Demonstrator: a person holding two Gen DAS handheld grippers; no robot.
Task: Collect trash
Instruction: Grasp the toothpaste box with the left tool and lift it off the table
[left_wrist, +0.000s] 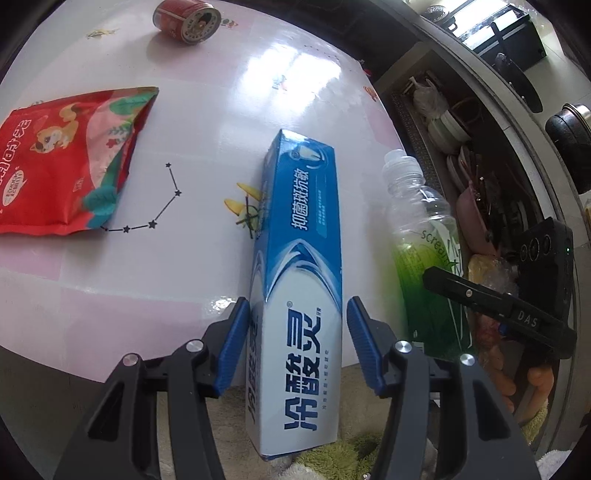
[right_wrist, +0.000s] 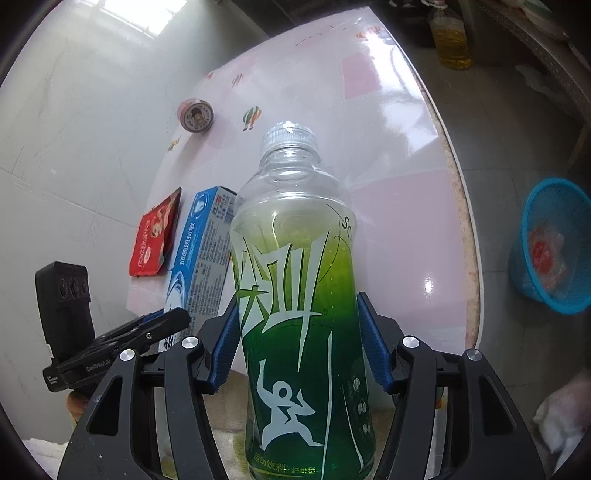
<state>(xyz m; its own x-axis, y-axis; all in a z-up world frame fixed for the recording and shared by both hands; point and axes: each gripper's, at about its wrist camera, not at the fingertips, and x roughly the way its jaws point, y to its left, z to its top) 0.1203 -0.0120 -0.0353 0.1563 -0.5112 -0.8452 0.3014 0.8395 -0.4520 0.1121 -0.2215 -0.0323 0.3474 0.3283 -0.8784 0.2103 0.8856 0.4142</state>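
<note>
The left gripper (left_wrist: 295, 345) has its blue ribbed pads closed against the two long sides of a blue and white cardboard toothpaste box (left_wrist: 299, 288), whose near end juts back past the table rim over a green towel (left_wrist: 332, 456). The right gripper (right_wrist: 297, 339) clamps a clear plastic bottle with a green label (right_wrist: 299, 295) at mid-body, cap pointing away; its base also overhangs the rim. Box and bottle sit side by side, near each other, at the front of the round white and pink patterned table (left_wrist: 207, 122). Farther in, a red foil snack bag (left_wrist: 66, 162) lies flat to the left, well apart from the box, and a red tin can (left_wrist: 186, 18) lies on its side near the far edge. Open tabletop spreads between them. Beyond the table's right edge, down on the grey floor, stands a blue plastic basket (right_wrist: 535, 266) holding a red wrapper (right_wrist: 546, 254).
</note>
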